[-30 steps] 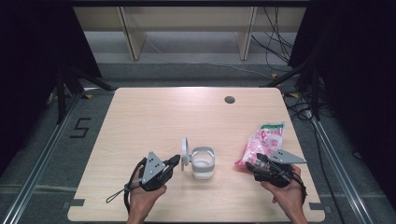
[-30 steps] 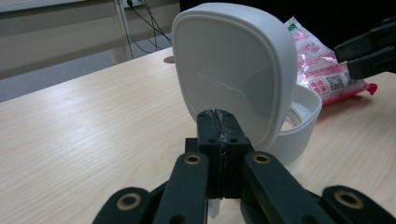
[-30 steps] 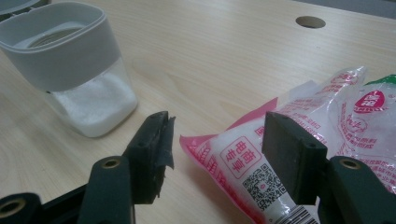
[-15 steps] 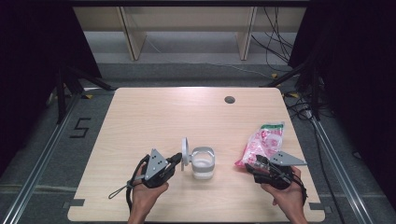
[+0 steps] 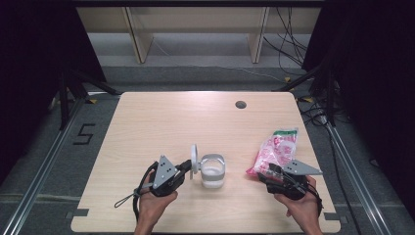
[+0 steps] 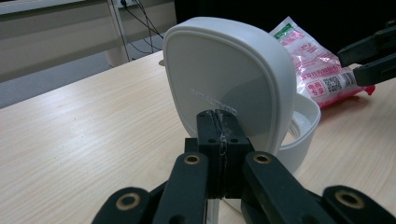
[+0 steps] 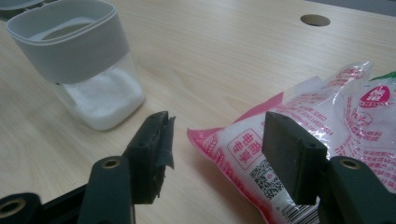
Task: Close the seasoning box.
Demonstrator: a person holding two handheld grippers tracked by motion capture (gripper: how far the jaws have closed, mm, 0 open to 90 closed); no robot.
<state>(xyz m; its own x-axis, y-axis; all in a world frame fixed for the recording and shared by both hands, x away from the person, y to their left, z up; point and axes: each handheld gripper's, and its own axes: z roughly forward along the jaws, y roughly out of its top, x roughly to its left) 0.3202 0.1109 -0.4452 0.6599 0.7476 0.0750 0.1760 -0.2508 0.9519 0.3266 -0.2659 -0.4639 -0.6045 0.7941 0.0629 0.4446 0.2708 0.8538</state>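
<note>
On the desk (image 5: pixel 161 122), the container (image 5: pixel 212 171) holds white grains, maybe salt. The left gripper (image 5: pixel 188 166) is closed on its raised lid (image 6: pixel 224 79). The right gripper (image 7: pixel 215 154) stands apart around the bag (image 5: pixel 276 149) corner, holding nothing.

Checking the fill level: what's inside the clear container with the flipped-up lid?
White granules fill the lower part of the container. The grey collar hides anything higher up.

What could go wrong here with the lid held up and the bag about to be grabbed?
The left tongs pinch only the lid's lower edge, so it could slip or tug the light container over. The right tongs stand open at the bag's corner; a thin grip there might tear the film or let it sag.
</note>
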